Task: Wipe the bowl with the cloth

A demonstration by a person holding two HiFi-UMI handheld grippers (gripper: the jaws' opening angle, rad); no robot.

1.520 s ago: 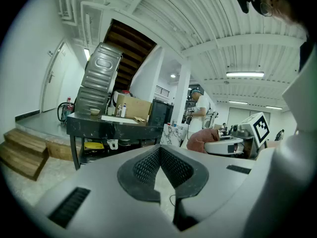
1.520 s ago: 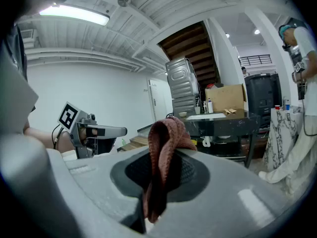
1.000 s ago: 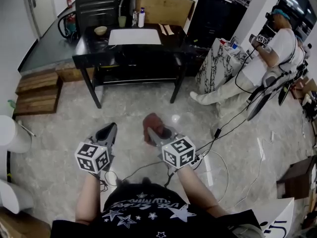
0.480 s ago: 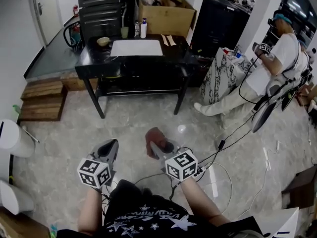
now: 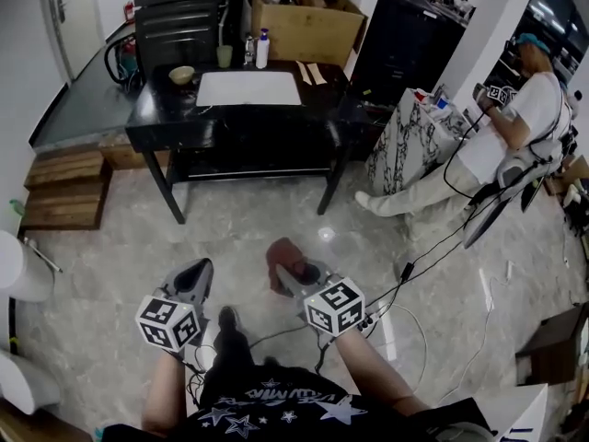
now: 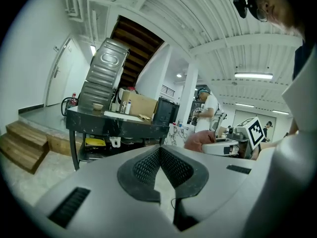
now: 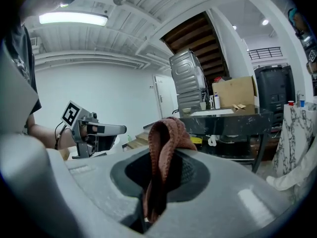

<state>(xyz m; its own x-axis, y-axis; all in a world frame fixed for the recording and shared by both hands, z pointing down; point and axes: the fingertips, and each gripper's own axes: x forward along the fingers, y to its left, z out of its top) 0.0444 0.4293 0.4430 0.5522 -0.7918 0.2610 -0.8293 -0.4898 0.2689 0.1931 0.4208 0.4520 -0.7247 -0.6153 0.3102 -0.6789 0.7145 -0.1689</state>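
My right gripper (image 5: 287, 263) is shut on a reddish-brown cloth (image 5: 281, 251), held above the marble floor. In the right gripper view the cloth (image 7: 166, 148) is folded and pinched between the jaws. My left gripper (image 5: 195, 274) is shut with nothing between its pads (image 6: 143, 165). A small tan bowl (image 5: 182, 75) sits at the back left of the black table (image 5: 156, 122), well ahead of both grippers. In the left gripper view the bowl (image 6: 98, 106) shows small on the tabletop.
A white mat (image 5: 248, 88), a cup (image 5: 225, 56) and bottles (image 5: 262, 49) lie on the table. A cardboard box (image 5: 304, 12) stands behind it. Wooden steps (image 5: 60, 187) are at the left. Cables (image 5: 414, 265) run over the floor. A person (image 5: 515, 118) stands at the right.
The view has shifted slightly as I step toward the table; both grippers keep their places in front of me, the cloth still held in the right one.
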